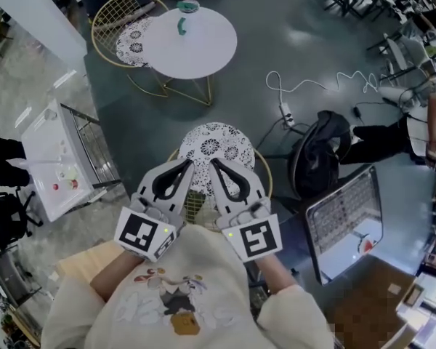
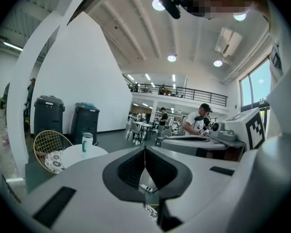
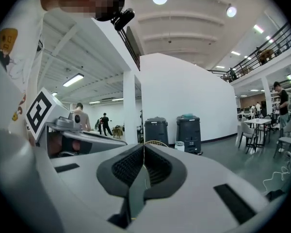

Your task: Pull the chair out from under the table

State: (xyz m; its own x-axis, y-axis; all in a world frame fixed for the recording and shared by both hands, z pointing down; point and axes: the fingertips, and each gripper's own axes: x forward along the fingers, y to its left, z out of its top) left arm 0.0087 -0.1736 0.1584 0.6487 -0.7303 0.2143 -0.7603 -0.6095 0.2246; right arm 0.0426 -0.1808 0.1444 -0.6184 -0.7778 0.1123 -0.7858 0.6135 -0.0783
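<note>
The left gripper (image 1: 186,166) and right gripper (image 1: 216,166) hang side by side above a chair (image 1: 212,144) with a patterned cushion. It stands well apart from the round table (image 1: 196,49), where a second chair (image 1: 122,26) sits partly tucked.

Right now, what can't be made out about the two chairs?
Near chair: head view, front of seat hidden behind left gripper and right gripper; legs hidden under its seat.
Far chair: head view, one side covered by the table.

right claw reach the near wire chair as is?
Probably yes: the wire chair sits right below the right claw, nothing between. Claw is shut, so it must open first.
</note>
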